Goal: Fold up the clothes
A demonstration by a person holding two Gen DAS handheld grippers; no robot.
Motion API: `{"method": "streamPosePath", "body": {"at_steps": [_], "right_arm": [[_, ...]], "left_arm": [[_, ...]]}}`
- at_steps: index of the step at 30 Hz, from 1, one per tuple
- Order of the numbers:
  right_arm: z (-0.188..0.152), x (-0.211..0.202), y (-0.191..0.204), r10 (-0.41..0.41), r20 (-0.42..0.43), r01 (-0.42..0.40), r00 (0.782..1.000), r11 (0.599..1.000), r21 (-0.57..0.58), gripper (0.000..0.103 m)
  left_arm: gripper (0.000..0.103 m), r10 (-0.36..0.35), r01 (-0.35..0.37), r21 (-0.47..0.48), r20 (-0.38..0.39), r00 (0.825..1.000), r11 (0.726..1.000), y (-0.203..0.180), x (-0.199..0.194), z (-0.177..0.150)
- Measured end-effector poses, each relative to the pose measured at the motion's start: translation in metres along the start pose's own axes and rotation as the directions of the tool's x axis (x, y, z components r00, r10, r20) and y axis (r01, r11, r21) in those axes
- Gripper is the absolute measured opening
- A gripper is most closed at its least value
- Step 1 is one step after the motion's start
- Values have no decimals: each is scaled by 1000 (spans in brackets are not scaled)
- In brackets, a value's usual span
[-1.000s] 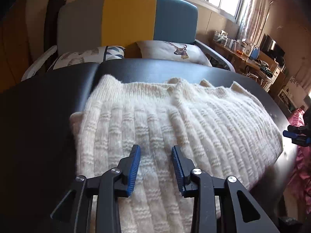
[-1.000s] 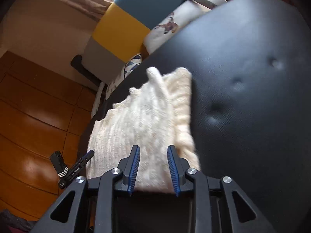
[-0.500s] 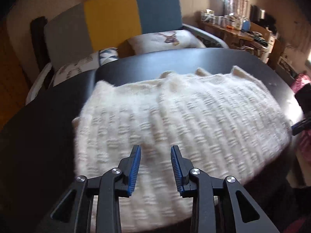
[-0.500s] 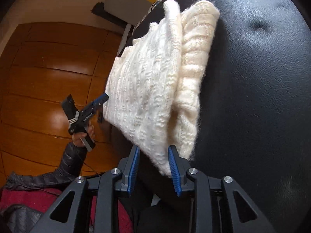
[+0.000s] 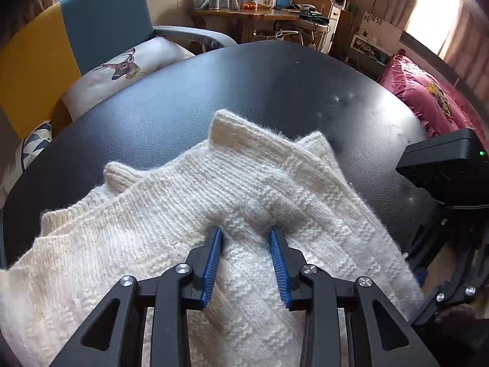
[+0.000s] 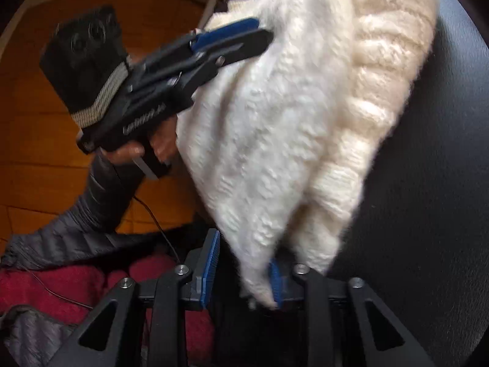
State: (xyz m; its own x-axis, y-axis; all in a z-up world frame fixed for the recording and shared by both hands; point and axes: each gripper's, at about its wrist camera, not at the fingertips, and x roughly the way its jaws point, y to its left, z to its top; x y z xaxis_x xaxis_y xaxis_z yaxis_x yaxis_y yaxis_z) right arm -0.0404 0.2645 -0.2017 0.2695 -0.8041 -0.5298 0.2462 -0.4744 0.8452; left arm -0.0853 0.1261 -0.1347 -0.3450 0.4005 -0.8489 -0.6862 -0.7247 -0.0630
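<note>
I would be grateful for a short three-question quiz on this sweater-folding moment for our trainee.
1. True or false: the cream knitted sweater lies on the black padded surface.
2. The jaws of the left hand-held gripper are: A) apart, with knit bunched between them; B) shut on a sleeve; C) out of view.
3. Which animal is printed on the cushion beyond the surface?

Key: 1 true; 2 A; 3 a deer.
</note>
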Motion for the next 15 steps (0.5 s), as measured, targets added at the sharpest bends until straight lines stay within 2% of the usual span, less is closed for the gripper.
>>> {"method": "streamPosePath", "body": {"at_steps": [1,6,9,11,12,15], "right_arm": [[-2,-2,-1,-6,3,6,1000,1000,-1,13],[-10,-9,-4,-32,47,32,998,999,-3,12],[-29,-34,5,-108,99,108,989,994,8,18],[-33,-57,15,-199,181,200,963,980,11,27],[-34,-69,22,-234,233,238,944,971,9,28],[-23,-94,50,-323,402,364,857,931,-27,28]], "left_arm": [[35,-1,1,-9,3,1000,1000,0,0,0],[35,-25,28,-71,44,999,997,4,-8,-5],[35,-50,64,-127,107,993,990,10,-29,-14],[35,-43,65,-152,144,989,986,15,-45,-23],[35,-39,66,-164,162,986,984,18,-52,-27],[35,-20,62,-196,209,978,979,24,-73,-41]]}}
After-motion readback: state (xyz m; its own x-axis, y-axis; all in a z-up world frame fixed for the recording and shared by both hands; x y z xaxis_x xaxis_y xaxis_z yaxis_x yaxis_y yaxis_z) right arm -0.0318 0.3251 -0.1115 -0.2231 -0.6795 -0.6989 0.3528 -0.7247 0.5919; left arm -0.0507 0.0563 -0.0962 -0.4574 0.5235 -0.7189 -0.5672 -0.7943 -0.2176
